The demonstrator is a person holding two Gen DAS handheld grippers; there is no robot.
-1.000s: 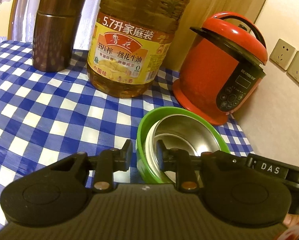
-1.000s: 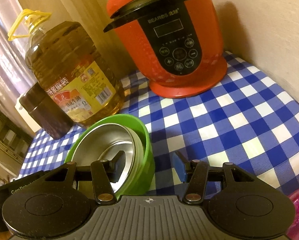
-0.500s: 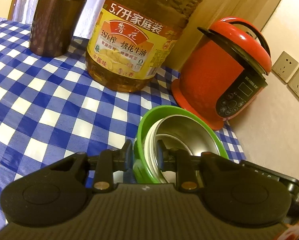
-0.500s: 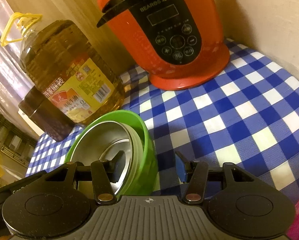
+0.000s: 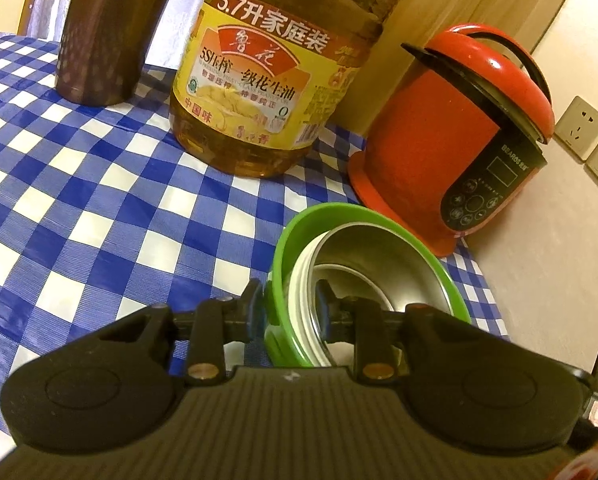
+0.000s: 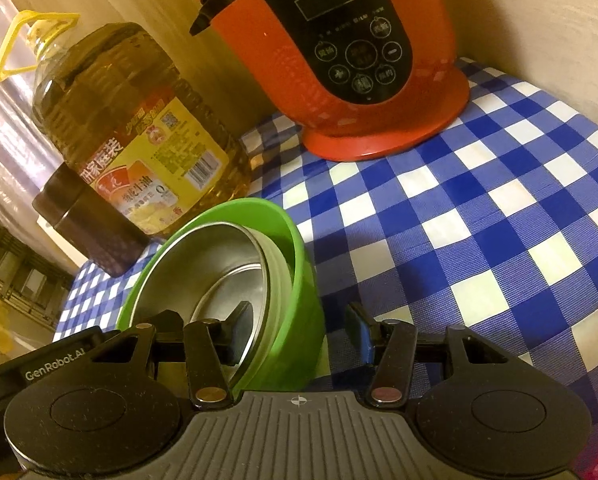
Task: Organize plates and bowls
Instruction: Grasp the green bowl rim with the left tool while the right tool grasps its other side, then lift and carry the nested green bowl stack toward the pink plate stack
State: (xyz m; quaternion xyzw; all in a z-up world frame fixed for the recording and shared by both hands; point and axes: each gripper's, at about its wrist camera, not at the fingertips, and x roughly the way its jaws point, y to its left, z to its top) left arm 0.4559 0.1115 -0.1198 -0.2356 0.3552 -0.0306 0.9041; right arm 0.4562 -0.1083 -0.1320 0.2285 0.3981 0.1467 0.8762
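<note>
A green bowl [image 5: 285, 236] with a steel bowl [image 5: 379, 264] nested inside sits tilted in front of both grippers. My left gripper [image 5: 289, 307] straddles the bowls' left rim, one pad against the green outer wall and one inside the steel bowl. Its jaws are opening, with the pads still at the rim. In the right wrist view my right gripper [image 6: 299, 330] straddles the right rim of the green bowl [image 6: 305, 280]. Its left finger is inside the steel bowl [image 6: 203, 264]; its right finger stands clear of the green wall. The bowls' underside is hidden.
A large oil bottle [image 5: 267, 80], a red electric cooker [image 5: 451, 152] and a brown canister [image 5: 107, 40] stand at the back of the blue checked tablecloth [image 5: 79, 200]. A wall with sockets [image 5: 579, 128] runs close along the right side.
Both grippers and the bowls have drifted closer to the bottle and cooker and slightly lower. The bowls kept their place between the jaws. The left jaws stand slightly wider.
</note>
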